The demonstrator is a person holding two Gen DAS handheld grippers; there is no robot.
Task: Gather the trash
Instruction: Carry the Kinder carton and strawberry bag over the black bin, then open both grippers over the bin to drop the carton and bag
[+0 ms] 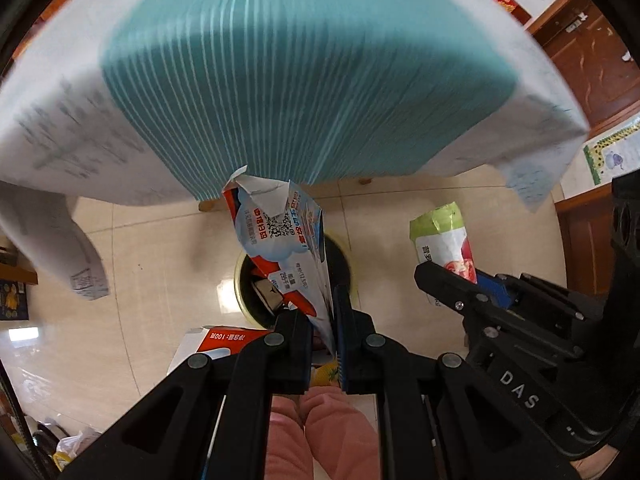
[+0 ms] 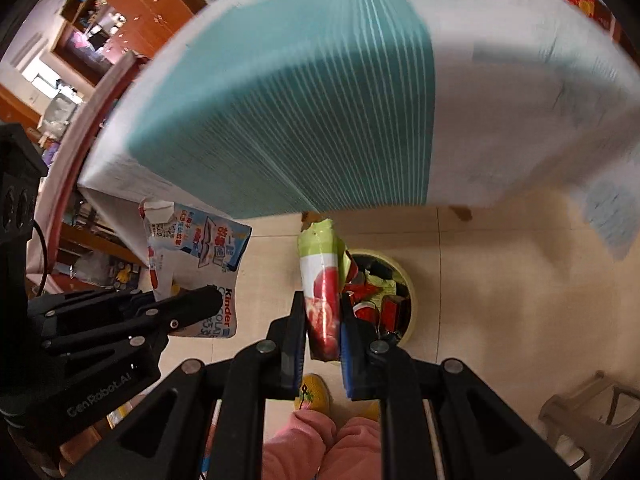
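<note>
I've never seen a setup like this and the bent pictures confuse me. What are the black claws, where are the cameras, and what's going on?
No robot here: a person carries a black two-fingered hand-held gripper in each hand, and each has a wide-angle camera looking along its fingers, which bends the view.

The left camera shows the left hand-held gripper shut on a torn white, blue and red chocolate wrapper. The right camera shows the right hand-held gripper shut on a green, white and red snack packet. Each camera also catches the other gripper off to the side.

Both point steeply down at a round yellow-rimmed bin on the beige tiled floor, already holding wrappers. Above is a table under a teal striped and white cloth. The pink at the bottom is the person's trousers.
</note>
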